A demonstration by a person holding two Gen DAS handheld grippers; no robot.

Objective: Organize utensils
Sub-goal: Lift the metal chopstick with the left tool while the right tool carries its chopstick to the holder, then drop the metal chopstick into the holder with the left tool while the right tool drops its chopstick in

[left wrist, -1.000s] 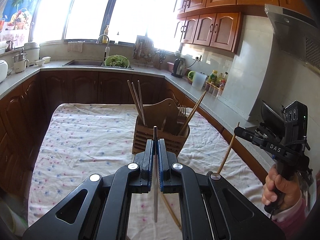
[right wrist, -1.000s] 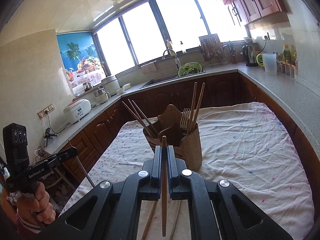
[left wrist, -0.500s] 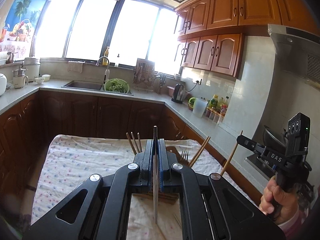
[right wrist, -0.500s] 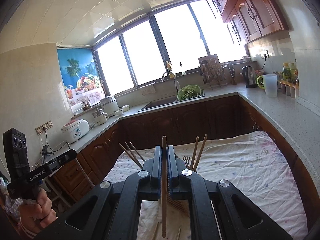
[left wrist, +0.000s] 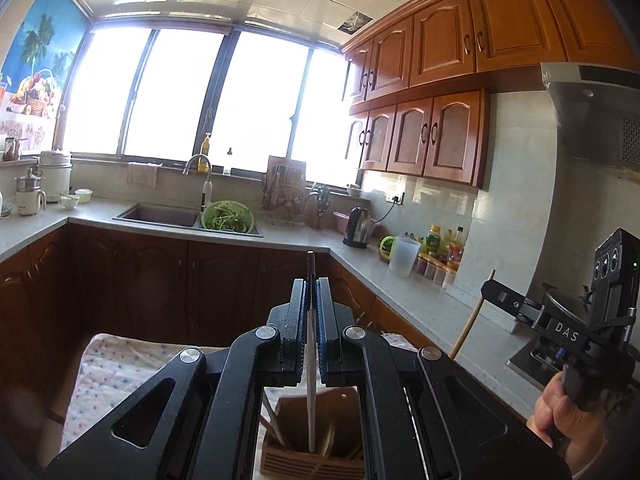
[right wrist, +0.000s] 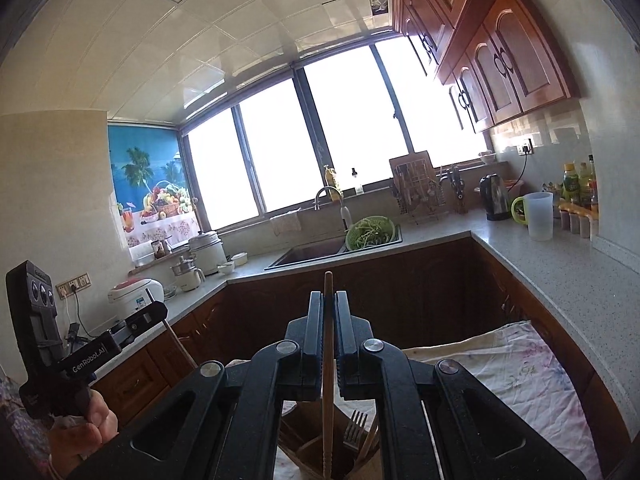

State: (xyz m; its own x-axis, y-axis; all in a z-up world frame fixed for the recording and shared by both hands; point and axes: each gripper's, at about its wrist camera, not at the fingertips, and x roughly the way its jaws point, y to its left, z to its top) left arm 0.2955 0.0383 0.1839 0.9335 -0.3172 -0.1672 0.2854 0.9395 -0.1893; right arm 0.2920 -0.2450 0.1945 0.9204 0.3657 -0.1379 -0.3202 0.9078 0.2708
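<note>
The landmark is the slatted wooden utensil holder standing on the dotted white tablecloth.

Left of centre, the left gripper is hanging directly above the holder, its jaws clamped together on a thin grey metal chopstick. The chopstick is pointing down, its lower tip just over or just inside a compartment; which one cannot be told.

To the right, the right gripper is likewise hanging above the holder, jaws clamped on a light wooden chopstick. Its lower end is hanging over the compartment beside the metal fork.

Judgement: both sticks are being brought to the drop point. To do this step well, each stick should be kept vertical and centred over an opening clear of the fork and the chopsticks already stowed. The tip should be lowered well inside before the jaws part, one hand at a time. A release from this height risks a bounce off the rim.
</note>
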